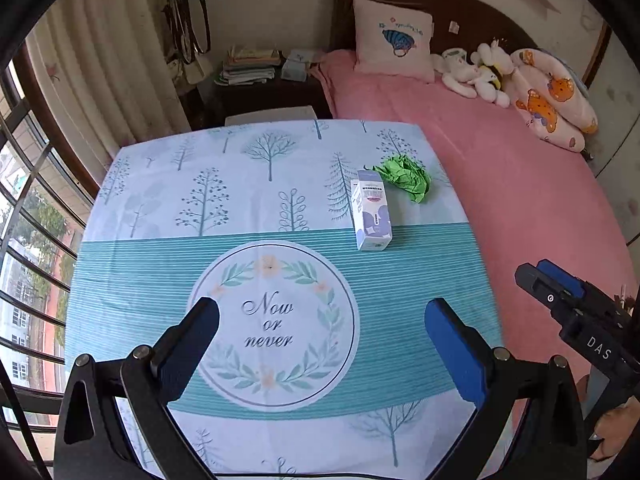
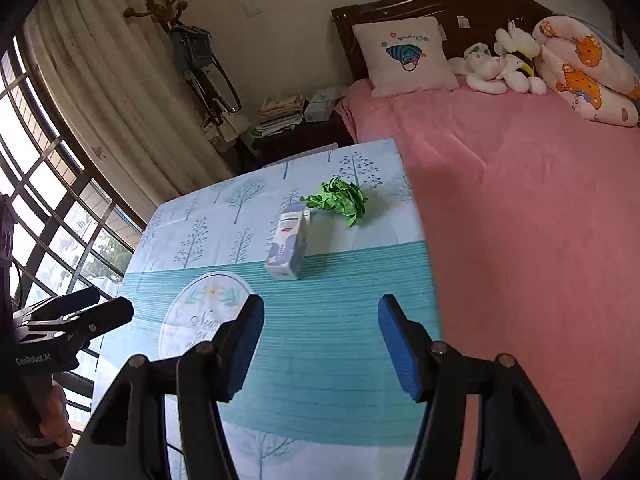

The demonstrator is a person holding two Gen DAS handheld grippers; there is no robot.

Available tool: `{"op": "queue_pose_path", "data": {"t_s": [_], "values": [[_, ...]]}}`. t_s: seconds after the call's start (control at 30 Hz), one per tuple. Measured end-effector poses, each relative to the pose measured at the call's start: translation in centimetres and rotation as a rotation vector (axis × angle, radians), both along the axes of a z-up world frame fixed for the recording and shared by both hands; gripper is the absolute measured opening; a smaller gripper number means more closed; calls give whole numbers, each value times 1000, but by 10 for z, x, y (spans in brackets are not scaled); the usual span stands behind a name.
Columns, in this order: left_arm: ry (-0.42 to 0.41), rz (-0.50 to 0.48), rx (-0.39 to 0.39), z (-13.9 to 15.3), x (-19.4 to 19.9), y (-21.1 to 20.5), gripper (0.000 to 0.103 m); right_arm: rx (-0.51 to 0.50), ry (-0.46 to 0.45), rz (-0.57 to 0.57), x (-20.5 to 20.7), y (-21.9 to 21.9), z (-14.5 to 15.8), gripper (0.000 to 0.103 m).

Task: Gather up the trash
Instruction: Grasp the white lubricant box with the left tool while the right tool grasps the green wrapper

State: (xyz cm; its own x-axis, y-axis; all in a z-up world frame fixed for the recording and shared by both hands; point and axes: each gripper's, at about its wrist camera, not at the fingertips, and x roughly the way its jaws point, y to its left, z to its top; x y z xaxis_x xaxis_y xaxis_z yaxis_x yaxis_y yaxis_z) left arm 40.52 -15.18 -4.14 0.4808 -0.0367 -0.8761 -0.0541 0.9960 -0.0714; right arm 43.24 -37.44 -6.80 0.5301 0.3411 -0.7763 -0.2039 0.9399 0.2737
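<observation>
My left gripper (image 1: 322, 344) hangs over the "Now or never" print on the tablecloth (image 1: 160, 264), jaws spread wide, holding nothing. Further right, a small carton (image 1: 372, 212) lies flat on the cloth, crumpled green paper (image 1: 406, 176) touching its far end. My right gripper (image 2: 320, 344) is also spread, empty, near the table's right edge beside the pink bed (image 2: 520, 220).

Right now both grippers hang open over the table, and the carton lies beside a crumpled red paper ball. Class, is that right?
One detail is wrong: the crumpled paper ball is green, as both wrist views show. The left gripper and right gripper are open, and the carton lies beside it.
</observation>
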Motion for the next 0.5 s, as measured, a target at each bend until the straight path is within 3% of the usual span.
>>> {"op": "queue_pose_path", "data": {"t_s": [0.27,0.5], "values": [[87,12,51,-73,95,-43,102,19,57,42,78,-7,-47,60],[166,56,29,-116,146,-53,100,17,60,81,118,-1,-69,60]]}}
